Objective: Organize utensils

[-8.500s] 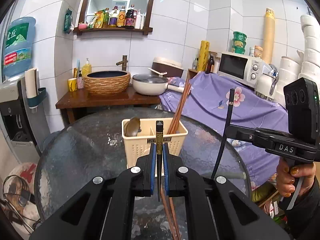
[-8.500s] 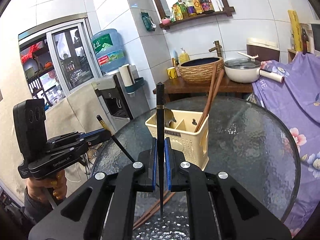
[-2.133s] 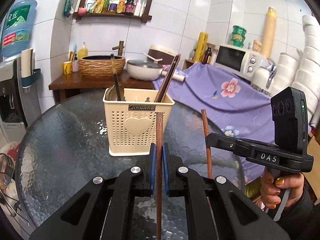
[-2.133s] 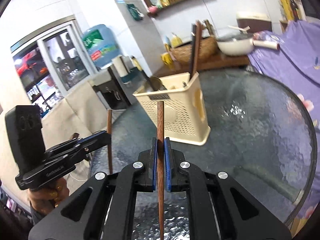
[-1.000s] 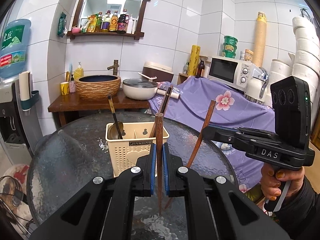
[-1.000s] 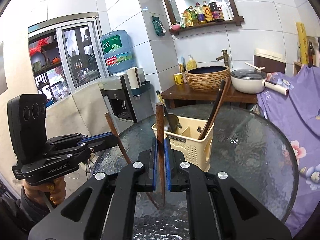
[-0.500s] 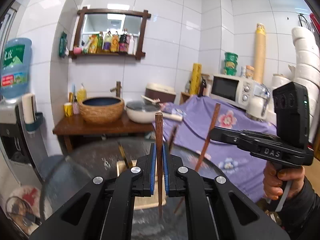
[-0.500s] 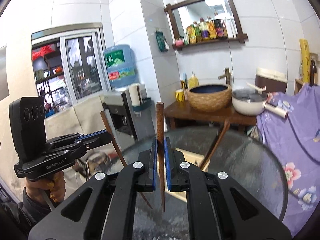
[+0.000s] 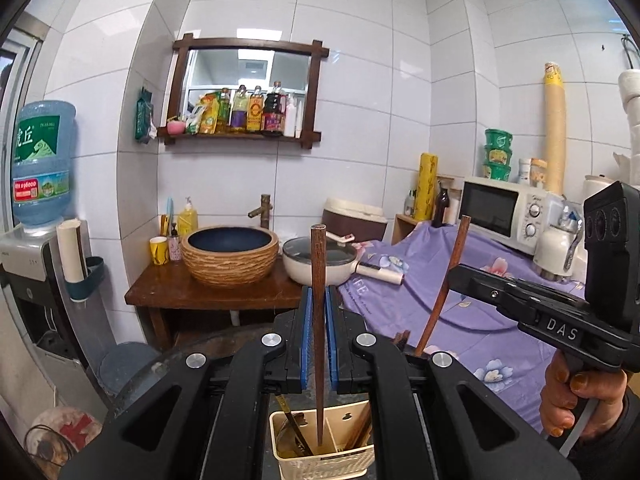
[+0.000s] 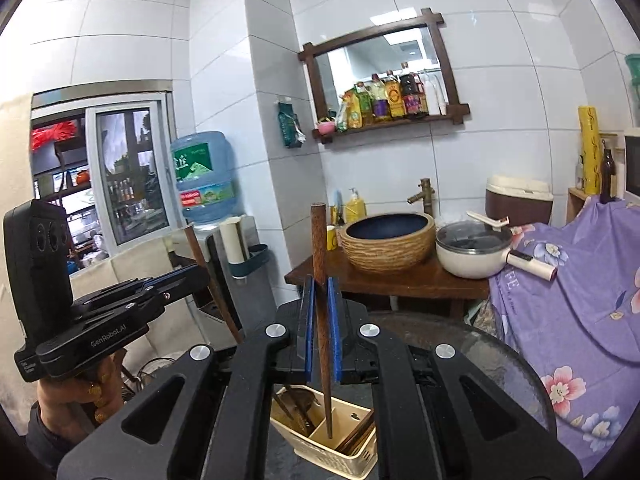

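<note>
Both tongs pinch one brown chopstick each: left tongs (image 9: pixel 319 336) hold theirs (image 9: pixel 319 320) upright, tip over the cream basket (image 9: pixel 320 462) on the glass worktop (image 10: pixel 500 360); right tongs (image 10: pixel 322 334) hold the other (image 10: pixel 322 320) likewise. Step looks like insertion; next, lower each tip into a compartment beside the utensils already there, then release.

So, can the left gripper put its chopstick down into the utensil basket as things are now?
Probably yes: the left gripper holds its brown chopstick upright above the cream utensil basket, the tip over an open compartment, and nothing blocks the way.
</note>
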The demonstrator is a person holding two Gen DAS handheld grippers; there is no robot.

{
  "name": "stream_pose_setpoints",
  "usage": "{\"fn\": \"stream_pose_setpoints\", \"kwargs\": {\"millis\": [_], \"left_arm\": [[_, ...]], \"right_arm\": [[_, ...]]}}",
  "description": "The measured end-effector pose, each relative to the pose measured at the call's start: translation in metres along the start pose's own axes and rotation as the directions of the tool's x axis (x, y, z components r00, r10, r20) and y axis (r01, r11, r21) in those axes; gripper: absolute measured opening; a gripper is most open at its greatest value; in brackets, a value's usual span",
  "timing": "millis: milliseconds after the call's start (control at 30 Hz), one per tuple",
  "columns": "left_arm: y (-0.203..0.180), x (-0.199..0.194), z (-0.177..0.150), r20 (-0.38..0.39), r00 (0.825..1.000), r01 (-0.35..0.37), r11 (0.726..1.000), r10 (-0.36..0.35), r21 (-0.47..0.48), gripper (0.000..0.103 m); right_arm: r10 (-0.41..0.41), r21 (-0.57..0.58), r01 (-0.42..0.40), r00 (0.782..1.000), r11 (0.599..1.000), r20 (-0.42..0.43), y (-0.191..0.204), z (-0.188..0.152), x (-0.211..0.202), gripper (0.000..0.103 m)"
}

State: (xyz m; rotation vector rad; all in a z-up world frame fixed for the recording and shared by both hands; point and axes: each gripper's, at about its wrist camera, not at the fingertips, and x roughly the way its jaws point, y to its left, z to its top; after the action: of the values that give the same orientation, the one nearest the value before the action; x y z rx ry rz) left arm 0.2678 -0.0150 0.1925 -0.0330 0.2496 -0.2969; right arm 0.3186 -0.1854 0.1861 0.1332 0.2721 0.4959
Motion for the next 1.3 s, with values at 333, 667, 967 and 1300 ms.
{"fn": "stream_pose_setpoints", "kwargs": {"millis": [333,667,967,1300], "left_arm": [[0.013,0.056,-0.073,-0.151,0.988,0.010,0.998,-0.019,-0.057,0.007],[0.017,0.069,-0.100,-0.210,0.978,0.004,0.998,-0.016,-0.059,0.005],[0.004,0.041,-0.103,-0.147,0.989,-0.002,1.000,0.000,-0.011,0.040],[0.002,-0.018,-0.151,-0.105,0.989,-0.108,0.994,0.108,0.003,0.088]], "right_arm": [[-0.027,0.043,0.033,0.992,0.999,-0.125,-0.018,-0.069,0.046,0.008],[-0.033,0.061,0.044,0.984,0.997,-0.172,-0.024,-0.098,0.060,0.008],[-0.063,0.042,0.068,0.992,0.997,-0.107,-0.021,-0.101,0.038,0.052],[-0.143,-0.063,0.137,0.986,0.989,-0.092,0.004,-0.147,-0.019,0.068]]}}
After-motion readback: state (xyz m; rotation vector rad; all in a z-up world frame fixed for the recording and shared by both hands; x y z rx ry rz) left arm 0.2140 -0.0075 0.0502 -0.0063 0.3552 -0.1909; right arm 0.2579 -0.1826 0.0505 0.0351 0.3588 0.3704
